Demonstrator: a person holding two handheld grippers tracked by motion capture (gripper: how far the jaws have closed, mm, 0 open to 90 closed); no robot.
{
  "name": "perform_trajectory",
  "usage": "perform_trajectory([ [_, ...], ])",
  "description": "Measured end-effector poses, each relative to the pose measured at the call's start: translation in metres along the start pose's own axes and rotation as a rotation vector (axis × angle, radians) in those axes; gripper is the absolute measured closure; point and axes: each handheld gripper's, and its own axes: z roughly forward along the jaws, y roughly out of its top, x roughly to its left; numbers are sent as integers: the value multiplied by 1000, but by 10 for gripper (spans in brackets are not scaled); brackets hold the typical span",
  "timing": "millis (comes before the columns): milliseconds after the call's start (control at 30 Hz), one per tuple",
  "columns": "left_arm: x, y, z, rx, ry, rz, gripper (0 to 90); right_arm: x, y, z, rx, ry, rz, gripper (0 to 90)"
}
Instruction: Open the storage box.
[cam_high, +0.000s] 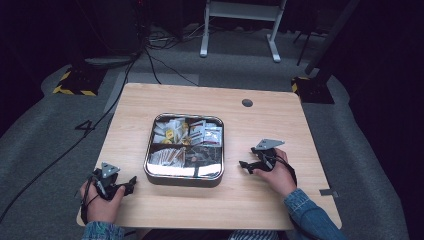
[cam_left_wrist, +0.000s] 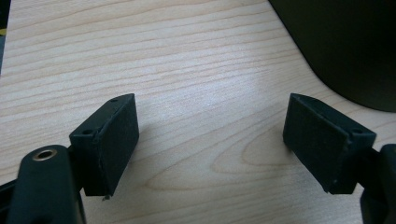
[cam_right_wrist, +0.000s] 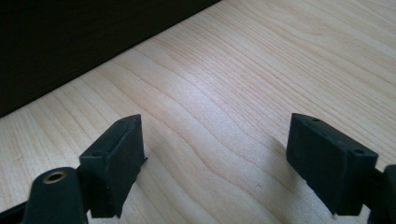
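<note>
A square metal tray with compartments sits mid-table, holding several small packets and sachets. My left gripper rests on the table at the near left, a little left of the tray's front corner, jaws open and empty. In the left gripper view its jaws stand wide over bare wood, with the tray's dark side at the upper right. My right gripper lies to the right of the tray, pointing toward it, open and empty. In the right gripper view its jaws are apart above the wood, the tray's dark wall beyond.
The wooden table has a small round cable hole at the far right. Grey floor with black cables and a white stand's legs lies beyond the far edge. A strip of tape sits at the table's right edge.
</note>
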Motion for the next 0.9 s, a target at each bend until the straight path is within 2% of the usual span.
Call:
perform_trajectory([
  [133,-1,0,1,-3,-1,-6,187,0,1,1,-2,-2,-5,206],
  [233,-1,1,1,-3,0,-6,187,0,4,0,11,13,-15,303],
  [333,-1,1,1,0,0,-3,187,2,9,-4,20,43,26,325],
  [433,-1,1,1,-2,0,-6,187,5,17,-8,-18,65,38,326],
  [600,-1,1,1,0,0,0,185,13,30,-14,-61,75,22,326],
  [733,-1,2,2,1,-2,1,184,25,50,-19,-104,120,2,334],
  [900,-1,2,2,1,-2,1,185,38,76,-18,-113,164,-36,343],
])
